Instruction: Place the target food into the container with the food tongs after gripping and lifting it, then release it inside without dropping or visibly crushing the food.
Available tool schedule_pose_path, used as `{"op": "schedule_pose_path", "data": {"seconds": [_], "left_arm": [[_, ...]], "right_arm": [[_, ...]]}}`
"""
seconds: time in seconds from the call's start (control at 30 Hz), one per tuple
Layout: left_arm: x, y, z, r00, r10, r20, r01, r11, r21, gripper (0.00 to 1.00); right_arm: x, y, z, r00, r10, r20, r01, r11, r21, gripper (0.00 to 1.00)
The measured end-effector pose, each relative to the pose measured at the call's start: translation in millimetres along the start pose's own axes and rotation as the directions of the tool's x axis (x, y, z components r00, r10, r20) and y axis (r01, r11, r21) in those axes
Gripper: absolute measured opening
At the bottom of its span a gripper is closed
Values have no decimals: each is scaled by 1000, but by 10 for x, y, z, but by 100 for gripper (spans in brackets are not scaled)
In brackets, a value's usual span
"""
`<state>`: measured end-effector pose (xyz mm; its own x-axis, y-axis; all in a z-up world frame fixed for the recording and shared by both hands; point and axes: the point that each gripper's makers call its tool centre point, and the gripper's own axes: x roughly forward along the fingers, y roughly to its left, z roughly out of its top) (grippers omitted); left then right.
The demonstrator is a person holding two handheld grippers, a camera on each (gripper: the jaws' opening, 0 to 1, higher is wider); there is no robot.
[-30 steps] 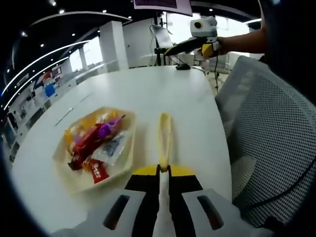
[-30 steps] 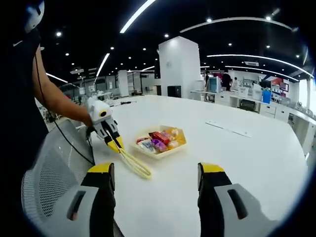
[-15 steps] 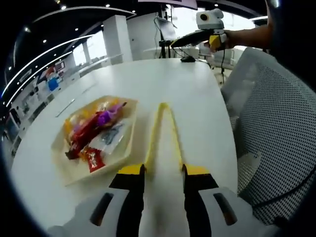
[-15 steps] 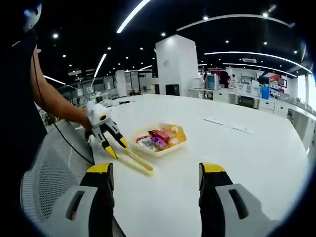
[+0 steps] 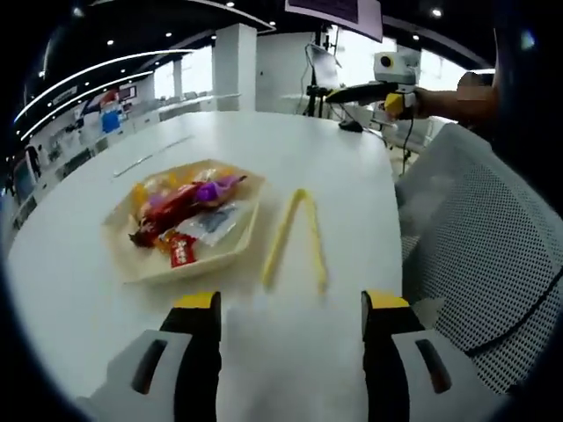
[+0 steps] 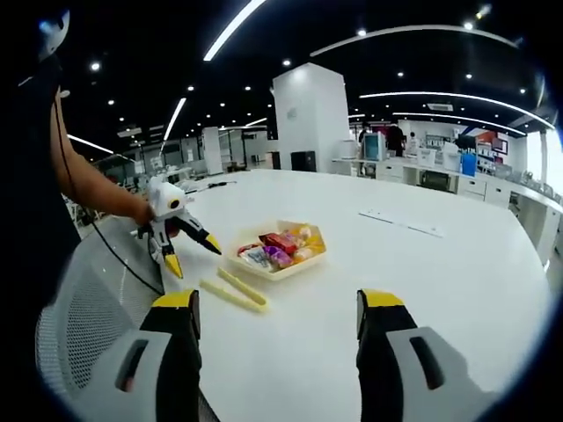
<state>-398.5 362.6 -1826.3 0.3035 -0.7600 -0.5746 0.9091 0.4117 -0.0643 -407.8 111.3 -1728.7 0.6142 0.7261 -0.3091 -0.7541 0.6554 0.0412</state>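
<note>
Yellow food tongs (image 5: pixel 295 237) lie flat on the white table with their arms spread, just right of a beige tray (image 5: pixel 132 271) that holds several wrapped snacks (image 5: pixel 180 215). My left gripper (image 5: pixel 290 303) stands open a little short of the tongs' arm ends, touching nothing. In the right gripper view the left gripper (image 6: pixel 193 254) hovers open above and beside the tongs (image 6: pixel 233 290), next to the tray (image 6: pixel 286 271). My right gripper (image 6: pixel 278 301) is open and holds nothing, well back from the tray. It also appears far off, as the right gripper (image 5: pixel 374 95) held in a hand.
A grey mesh chair back (image 5: pixel 475 255) stands close along the table's edge beside the tongs. The person's arm (image 6: pixel 92 189) reaches in from the left. The wide white table (image 6: pixel 422 264) stretches beyond the tray. Desks and screens stand far behind.
My left gripper was shut on the tongs, then opened and let them go. It has drawn back, and the tongs now lie spread on the table. The right gripper stayed open.
</note>
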Motion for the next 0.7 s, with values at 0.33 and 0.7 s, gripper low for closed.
{"op": "schedule_pose_path", "data": {"seconds": [0.33, 0.7], "left_arm": [[-613, 362, 327, 963, 211, 171, -203, 977, -63, 96], [-1041, 499, 240, 913, 343, 221, -330, 939, -95, 100]], "right_arm": [[-15, -160, -15, 998, -63, -22, 62, 997, -51, 86], [-81, -250, -282, 984, -171, -54, 166, 983, -81, 100]]}}
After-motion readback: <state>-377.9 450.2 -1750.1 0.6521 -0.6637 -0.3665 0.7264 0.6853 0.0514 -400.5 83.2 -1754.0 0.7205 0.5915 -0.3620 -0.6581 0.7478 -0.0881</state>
